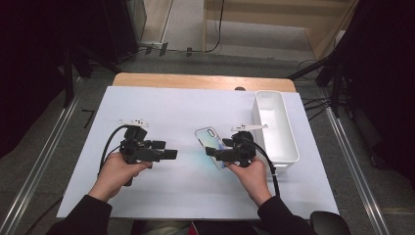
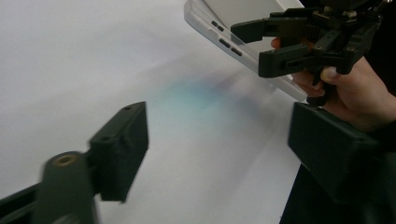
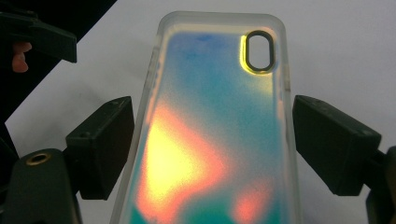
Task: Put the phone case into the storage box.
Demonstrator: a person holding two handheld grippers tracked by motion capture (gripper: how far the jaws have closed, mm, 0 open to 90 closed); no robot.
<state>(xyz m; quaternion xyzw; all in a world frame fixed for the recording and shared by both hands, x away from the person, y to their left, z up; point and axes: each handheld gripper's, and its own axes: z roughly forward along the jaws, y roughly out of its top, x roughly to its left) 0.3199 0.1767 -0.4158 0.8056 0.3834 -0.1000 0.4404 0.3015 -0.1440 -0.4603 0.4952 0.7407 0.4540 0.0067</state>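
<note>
Right hand-held gripper (image 3: 205, 140) pinches the translucent iridescent plastic phone case (image 3: 210, 130), lifted off the counter (image 1: 161, 103); left hand-held gripper (image 2: 215, 140) spread, empty; next, likely into the white rectangular plastic bin (image 1: 286, 142)

Phone case (image 3: 215, 135): clear frosted rim, back in blurred teal and blue with glowing yellow and orange-pink patches, camera cut-out edged in dark grey with a yellow-green gleam. Bin (image 1: 275, 126): plain white, inside and out. Table sheet (image 1: 171, 107): pale bluish white, no pattern, faint teal tint just beside the case; bare wooden tan strip at the far edge. Left gripper (image 1: 169, 154) and right gripper (image 1: 211, 152): matte black throughout, brass-coloured screw heads, light grey plates on top, black cables. Sleeves (image 1: 83, 215): black. Floor (image 1: 44, 142): grey, silver rails.
</note>
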